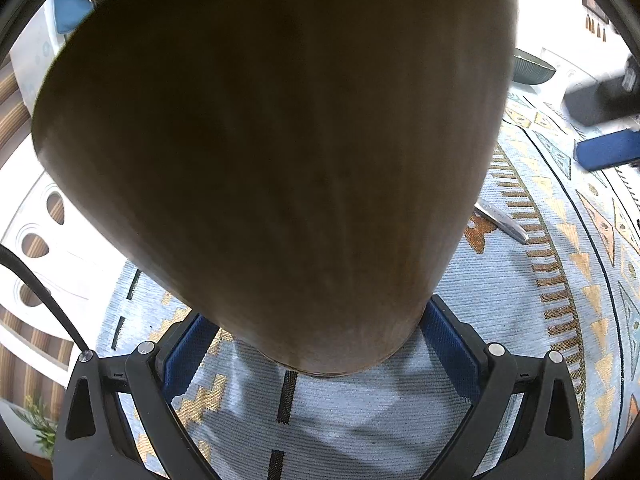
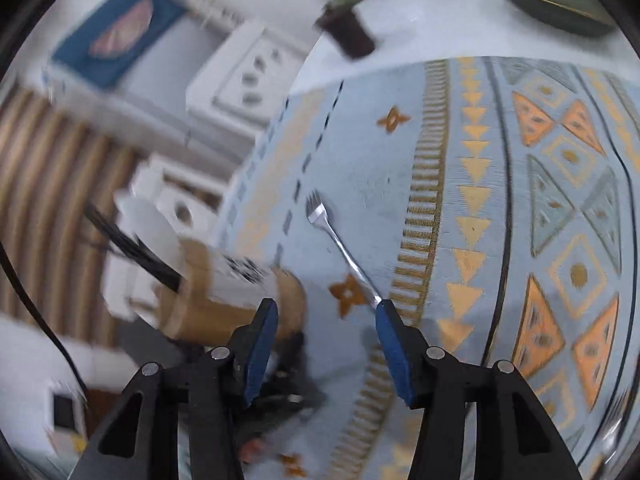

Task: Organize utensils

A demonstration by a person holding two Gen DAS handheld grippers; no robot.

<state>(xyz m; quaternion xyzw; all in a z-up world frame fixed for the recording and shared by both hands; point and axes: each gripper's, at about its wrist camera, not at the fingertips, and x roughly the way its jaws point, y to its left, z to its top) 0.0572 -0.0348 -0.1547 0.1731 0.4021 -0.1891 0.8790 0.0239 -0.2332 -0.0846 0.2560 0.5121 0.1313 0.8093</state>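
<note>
My right gripper [image 2: 326, 308] has its jaws apart, nothing between them; the fork [image 2: 340, 245] lies on the patterned tablecloth [image 2: 500, 200], its handle end right at my right-hand pad. My left gripper [image 1: 316, 344] clamps the wooden holder [image 1: 272, 152], which fills that view. Through the blur, something black seems to poke from it.

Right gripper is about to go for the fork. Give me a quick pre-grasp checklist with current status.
1. right gripper jaws open: ok.
2. Nothing between its pads: ok.
3. fork lying flat on the tablecloth, nothing on it: ok.
4. Fork handle centred between the fingers: not ok, its end sits at one fingertip.
5. left gripper clamped on the wooden holder: ok.
6. Holder's opening clear: cannot tell.
</note>
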